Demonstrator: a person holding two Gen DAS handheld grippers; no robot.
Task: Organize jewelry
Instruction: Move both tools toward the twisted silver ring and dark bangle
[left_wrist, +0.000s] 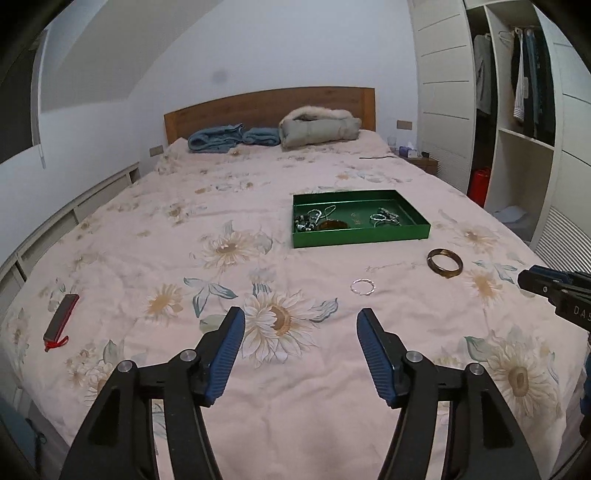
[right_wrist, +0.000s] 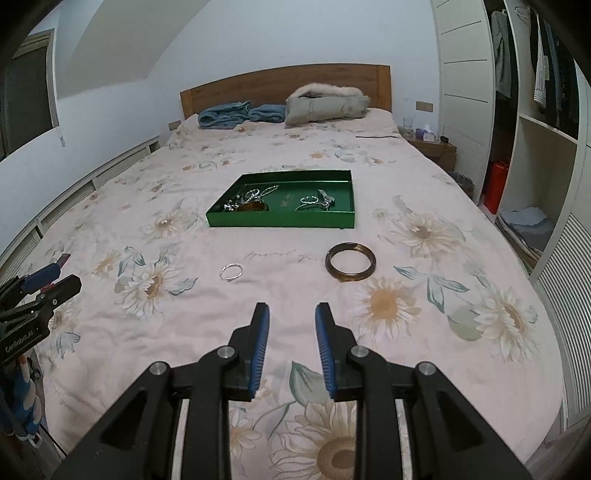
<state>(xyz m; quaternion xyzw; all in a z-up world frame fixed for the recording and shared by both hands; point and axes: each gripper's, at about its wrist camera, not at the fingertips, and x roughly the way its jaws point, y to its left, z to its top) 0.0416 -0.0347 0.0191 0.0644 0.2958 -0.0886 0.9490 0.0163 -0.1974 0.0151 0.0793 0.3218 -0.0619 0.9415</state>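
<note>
Hovering over the bed (left_wrist: 155, 236), the left gripper (left_wrist: 300, 317) is spread wide and empty. The right gripper (right_wrist: 290, 312) is narrowly parted, also empty. Beyond them lie a silver ring (right_wrist: 231, 272), a brown bangle (right_wrist: 350, 263) and the green tray (right_wrist: 280, 220).

A big bed (left_wrist: 184, 229) has a pink blanket with flowers on it. At its far end, by the brown headboard (left_wrist: 266, 107), lie blue clothes (left_wrist: 218, 139) and a grey coat (left_wrist: 317, 127). A small black and red thing (left_wrist: 61, 322) lies near the bed's left edge. Clothes (left_wrist: 524, 77) hang in the open closet.
</note>
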